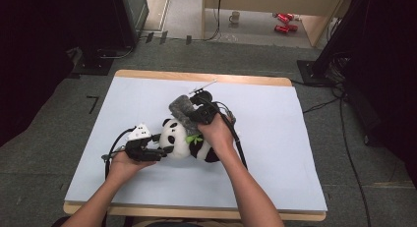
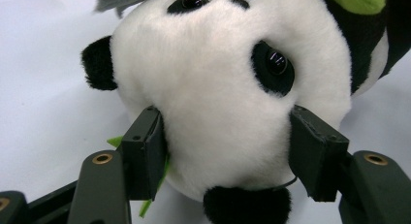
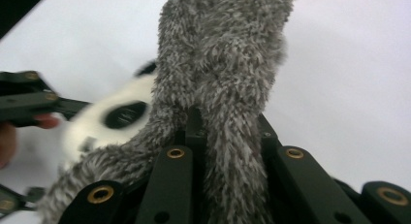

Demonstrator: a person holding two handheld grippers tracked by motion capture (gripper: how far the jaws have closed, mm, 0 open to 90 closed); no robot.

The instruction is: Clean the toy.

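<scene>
Left jaws: the left gripper (image 2: 228,146) has its jaws pressed in on both sides of the toy panda's (image 2: 223,88) white head, clenched on it; in the high view this gripper (image 1: 147,151) sits at the panda's (image 1: 184,141) left end.
Right jaws: the right gripper (image 3: 228,136) is clamped on a fuzzy grey cloth (image 3: 223,69), the fabric bunched between its jaws and standing up past them.
Where things lie: the panda lies on its side near the middle of the white bench (image 1: 275,138); the grey cloth (image 1: 183,110) rises just behind its head, under the right gripper (image 1: 204,111).
Step in hand: likely dressing the panda in the grey piece, head steadied, cloth brought over.
Next move: it seems to call for drawing the cloth across the head while the left grip keeps the toy from rolling; which way the cloth opens cannot be told.
</scene>
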